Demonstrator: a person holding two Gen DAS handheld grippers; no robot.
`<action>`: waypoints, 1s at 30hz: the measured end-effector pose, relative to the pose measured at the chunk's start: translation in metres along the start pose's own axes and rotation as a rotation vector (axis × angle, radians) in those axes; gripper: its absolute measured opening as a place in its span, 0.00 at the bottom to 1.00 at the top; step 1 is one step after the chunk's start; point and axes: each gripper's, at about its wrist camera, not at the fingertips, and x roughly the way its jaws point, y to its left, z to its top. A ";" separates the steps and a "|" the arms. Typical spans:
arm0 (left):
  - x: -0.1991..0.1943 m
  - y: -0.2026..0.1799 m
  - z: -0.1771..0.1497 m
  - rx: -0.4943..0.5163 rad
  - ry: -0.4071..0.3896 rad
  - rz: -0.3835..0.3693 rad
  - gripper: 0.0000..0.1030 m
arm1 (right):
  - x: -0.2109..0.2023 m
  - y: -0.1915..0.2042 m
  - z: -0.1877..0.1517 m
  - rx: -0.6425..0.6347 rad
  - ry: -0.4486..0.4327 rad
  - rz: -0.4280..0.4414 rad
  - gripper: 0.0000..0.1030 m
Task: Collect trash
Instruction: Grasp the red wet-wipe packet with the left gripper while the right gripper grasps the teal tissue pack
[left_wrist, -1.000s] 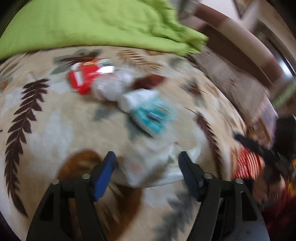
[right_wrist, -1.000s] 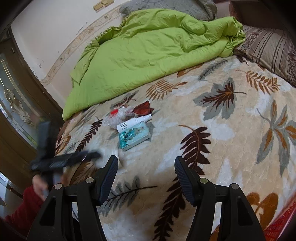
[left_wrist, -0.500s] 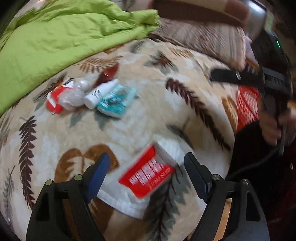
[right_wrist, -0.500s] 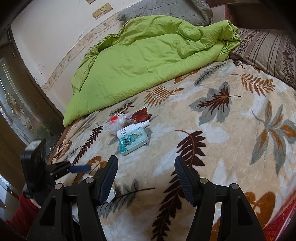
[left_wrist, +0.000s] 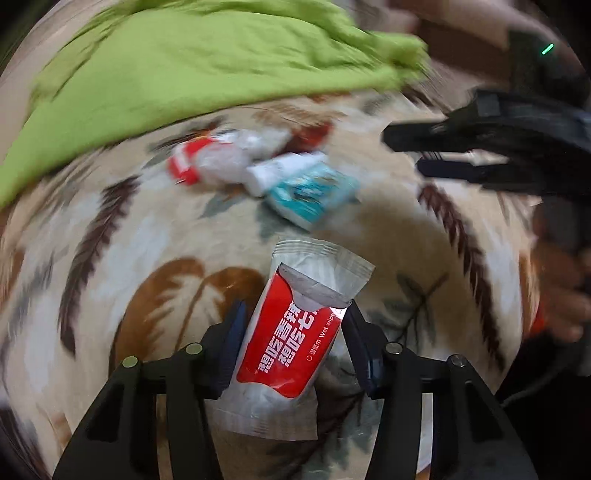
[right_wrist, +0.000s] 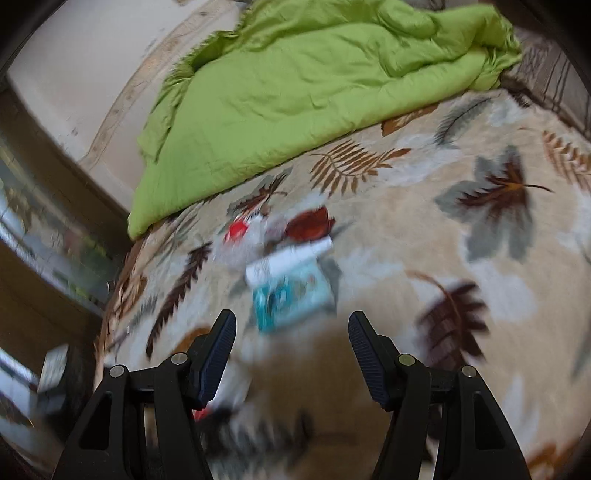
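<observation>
At the bottom centre of the left wrist view, the left hand-held gripper (left_wrist: 293, 334) now has its two fingers pressed against the sides of the red and white wet wipe packet (left_wrist: 295, 339); half a second ago the fingers stood wide with the packet lying loose between them on the bed. The packet stands tilted, its torn white top leaning to the upper right. Beyond it, mid-frame, the blurred pile of trash lies on the leaf-patterned blanket (left_wrist: 110, 280): a teal packet (left_wrist: 314, 194), a white bottle (left_wrist: 280, 171) touching it, and a red and white wrapper (left_wrist: 188, 162) further left. The green duvet (left_wrist: 192, 66) fills the top.

In the right wrist view the right hand-held gripper (right_wrist: 291, 343) is spread wide and holds nothing. It has come nearer to the pile than before: the teal packet (right_wrist: 291, 295) sits just above its fingers, the white bottle (right_wrist: 288, 260) behind that, then the green duvet (right_wrist: 314, 85) at the upper centre.
</observation>
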 end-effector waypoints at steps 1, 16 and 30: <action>-0.005 0.006 -0.001 -0.059 -0.020 0.018 0.50 | 0.013 -0.003 0.008 0.016 0.020 0.002 0.52; -0.030 0.090 0.007 -0.374 -0.190 0.148 0.50 | 0.059 0.045 -0.035 -0.185 0.340 0.242 0.42; -0.035 0.097 0.006 -0.390 -0.212 0.197 0.50 | 0.097 0.079 -0.028 -0.489 0.191 -0.075 0.70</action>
